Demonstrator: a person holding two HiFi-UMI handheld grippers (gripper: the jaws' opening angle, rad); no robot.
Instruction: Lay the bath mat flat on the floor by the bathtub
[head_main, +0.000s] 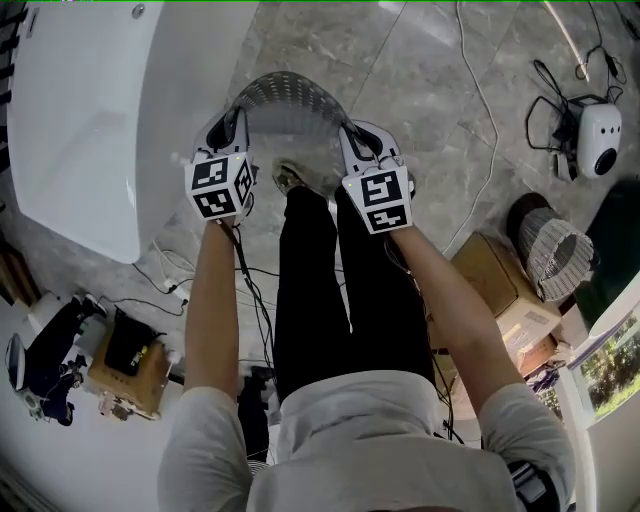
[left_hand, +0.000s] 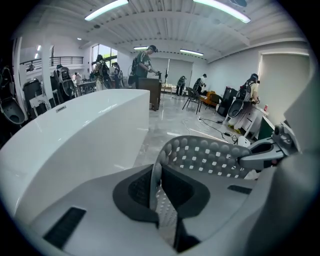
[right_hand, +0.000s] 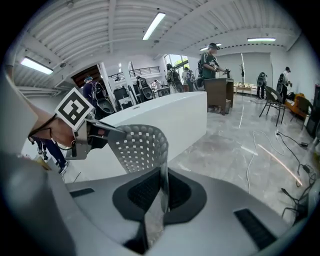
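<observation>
In front of the person's legs (head_main: 312, 285), the left gripper (head_main: 232, 122) pinches the grey perforated bath mat (head_main: 290, 100) at its 9 o'clock end and the right gripper (head_main: 352, 137) its 3 o'clock end, the mat arching between them above the marble floor (head_main: 430, 90), the white bathtub (head_main: 90, 120) at 10 o'clock.

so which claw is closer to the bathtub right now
Left. The left claw, shut on one end of the bath mat, hangs just beside the bathtub; the right claw, shut on the mat's other end, is farther out over the floor.
</observation>
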